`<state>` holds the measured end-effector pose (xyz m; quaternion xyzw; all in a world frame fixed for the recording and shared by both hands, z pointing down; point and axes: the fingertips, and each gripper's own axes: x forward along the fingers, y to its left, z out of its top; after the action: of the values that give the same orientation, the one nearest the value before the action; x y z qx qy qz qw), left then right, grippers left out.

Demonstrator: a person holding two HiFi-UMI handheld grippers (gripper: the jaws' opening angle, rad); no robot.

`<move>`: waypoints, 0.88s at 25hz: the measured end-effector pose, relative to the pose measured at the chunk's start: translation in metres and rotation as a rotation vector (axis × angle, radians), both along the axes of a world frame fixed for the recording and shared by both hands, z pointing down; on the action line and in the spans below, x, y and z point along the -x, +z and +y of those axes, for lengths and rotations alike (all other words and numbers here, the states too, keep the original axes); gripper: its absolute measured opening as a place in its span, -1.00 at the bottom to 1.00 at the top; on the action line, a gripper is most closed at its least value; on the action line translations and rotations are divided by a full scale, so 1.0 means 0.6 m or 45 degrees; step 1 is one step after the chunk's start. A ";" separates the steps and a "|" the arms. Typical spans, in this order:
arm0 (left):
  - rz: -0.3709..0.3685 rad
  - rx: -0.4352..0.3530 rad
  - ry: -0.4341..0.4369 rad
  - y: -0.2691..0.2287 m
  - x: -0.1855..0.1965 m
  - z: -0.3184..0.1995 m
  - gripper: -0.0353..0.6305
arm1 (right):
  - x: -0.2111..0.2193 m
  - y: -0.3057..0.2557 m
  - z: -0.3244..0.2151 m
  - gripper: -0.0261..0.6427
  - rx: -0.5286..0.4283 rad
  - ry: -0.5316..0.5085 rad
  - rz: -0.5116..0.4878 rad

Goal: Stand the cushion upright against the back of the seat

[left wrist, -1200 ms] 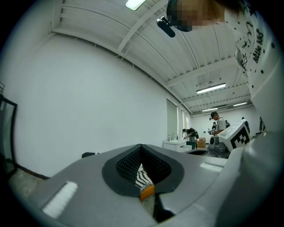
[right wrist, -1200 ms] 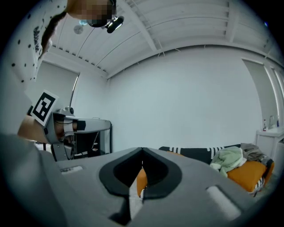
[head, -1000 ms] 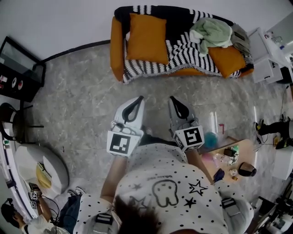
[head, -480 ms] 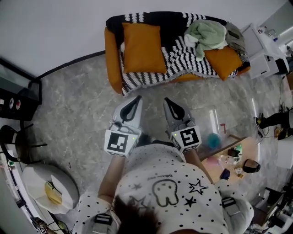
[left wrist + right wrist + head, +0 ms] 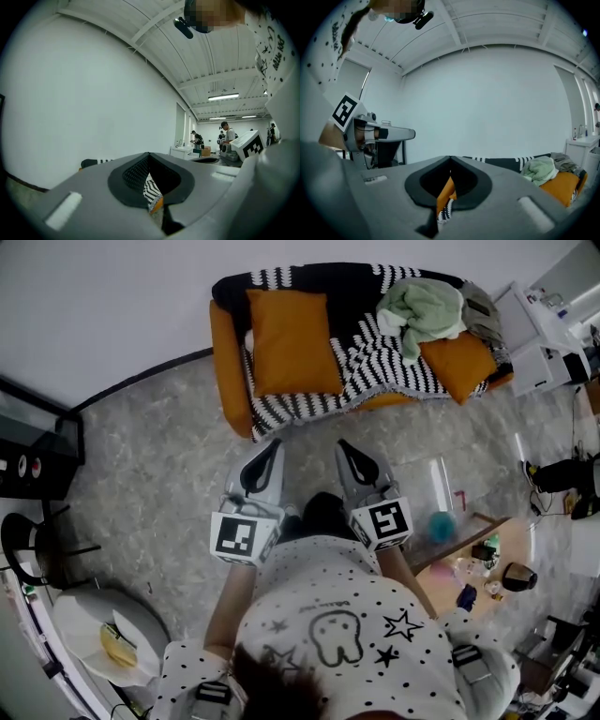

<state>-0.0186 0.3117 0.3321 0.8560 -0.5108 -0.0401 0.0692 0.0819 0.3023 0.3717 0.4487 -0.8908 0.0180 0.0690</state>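
The square orange fabric cushion point(image 5: 292, 341) lies on the black-and-white striped blanket point(image 5: 375, 352) at the left end of the orange sofa point(image 5: 221, 343). The left gripper point(image 5: 272, 448) and right gripper point(image 5: 345, 448) hover side by side just before the sofa's front edge, each with jaws closed together and holding nothing.

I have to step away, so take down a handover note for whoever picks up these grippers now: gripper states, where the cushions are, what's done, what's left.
Left gripper: shut, empty, aimed at the sofa.
Right gripper: shut, empty, beside the left one.
Left cushion: on the striped blanket; it looks flat, but that's hard to tell from above.
Right cushion: at the sofa's right end, next to a green cloth.
Done: no cushion gripped yet.
Left: probably step in, open, grip a cushion and stand it against the backrest.
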 end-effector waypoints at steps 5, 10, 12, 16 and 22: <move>0.014 0.032 -0.031 0.006 0.010 -0.014 -0.91 | 0.012 0.002 -0.018 -0.94 0.009 -0.020 -0.004; 0.009 0.044 -0.046 0.017 0.016 -0.037 -0.91 | 0.021 0.005 -0.044 -0.94 0.013 -0.038 -0.009; 0.010 0.056 -0.057 0.021 0.013 -0.058 -0.91 | 0.018 0.009 -0.065 -0.94 0.024 -0.043 -0.011; 0.024 0.074 -0.083 0.027 0.004 -0.111 -0.91 | 0.009 0.020 -0.114 -0.94 0.053 -0.062 -0.007; 0.035 0.032 -0.132 0.010 0.013 -0.148 -0.91 | 0.012 0.005 -0.157 -0.94 0.014 -0.103 0.013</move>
<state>-0.0267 0.2227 0.3382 0.8268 -0.5540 -0.0492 0.0847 0.0749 0.2084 0.3745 0.4118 -0.9078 0.0177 0.0768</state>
